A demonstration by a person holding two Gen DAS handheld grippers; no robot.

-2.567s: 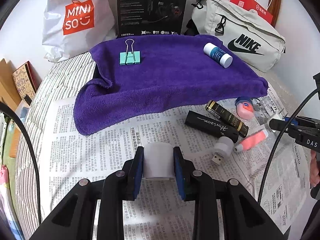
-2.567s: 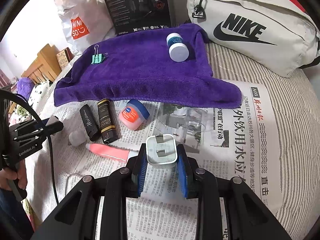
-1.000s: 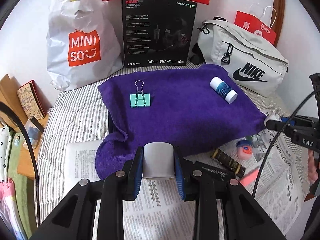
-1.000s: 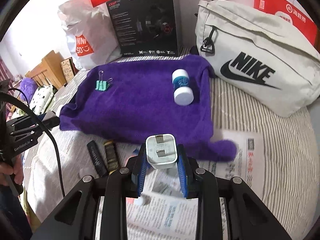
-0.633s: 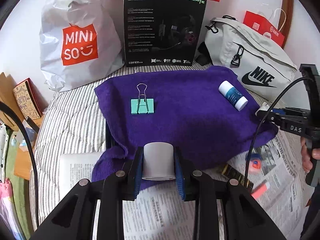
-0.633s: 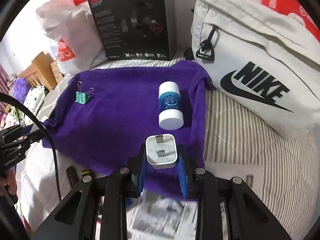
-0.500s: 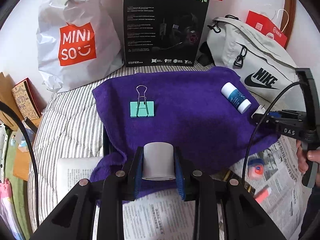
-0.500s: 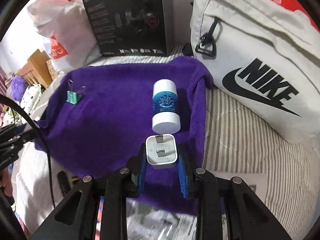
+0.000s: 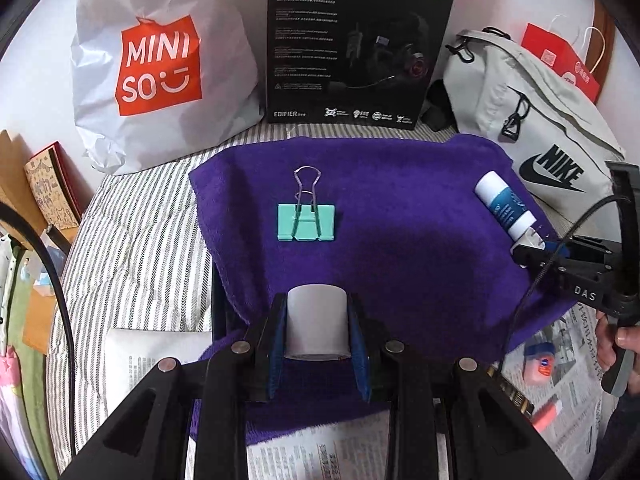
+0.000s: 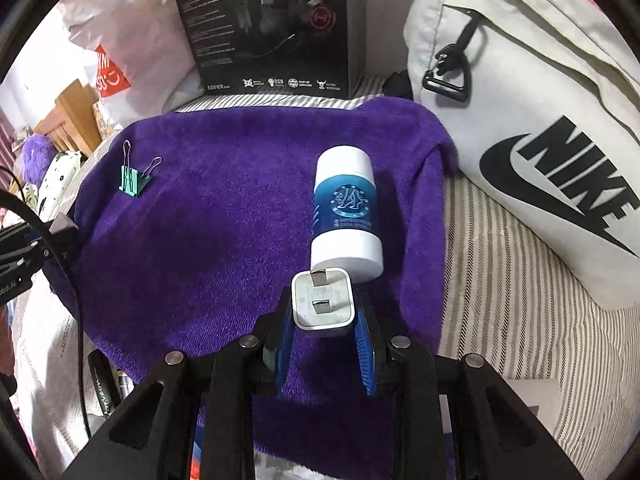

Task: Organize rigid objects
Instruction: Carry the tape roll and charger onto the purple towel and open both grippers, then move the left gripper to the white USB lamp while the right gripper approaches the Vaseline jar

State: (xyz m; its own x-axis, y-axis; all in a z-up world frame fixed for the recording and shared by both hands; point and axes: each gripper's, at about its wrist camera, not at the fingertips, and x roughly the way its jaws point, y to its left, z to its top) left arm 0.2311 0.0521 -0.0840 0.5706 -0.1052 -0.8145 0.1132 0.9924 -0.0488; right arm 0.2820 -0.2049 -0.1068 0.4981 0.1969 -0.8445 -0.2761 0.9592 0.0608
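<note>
My left gripper (image 9: 317, 322) is shut on a small grey-white cylinder (image 9: 316, 324) and holds it over the near edge of a purple towel (image 9: 400, 232). A teal binder clip (image 9: 306, 222) lies on the towel just ahead of it. My right gripper (image 10: 323, 308) is shut on a white plug adapter (image 10: 323, 305), prongs facing up, over the towel (image 10: 208, 232) right behind a blue and white bottle (image 10: 346, 212) lying on it. The binder clip (image 10: 134, 180) shows far left there. The right gripper (image 9: 536, 250) also shows at the towel's right edge.
A Miniso bag (image 9: 160, 68), a black headset box (image 9: 356, 40) and a Nike bag (image 10: 540, 120) line the back. On newspaper (image 9: 576, 344) at right lie a small pink jar (image 9: 538, 364), a pink tube (image 9: 546, 416) and dark sticks (image 9: 514, 398). Striped bedding (image 10: 508, 288) surrounds the towel.
Both grippers have moved forward from the newspaper to over the purple towel, each still holding its object. The right one has closed in on the blue bottle.
</note>
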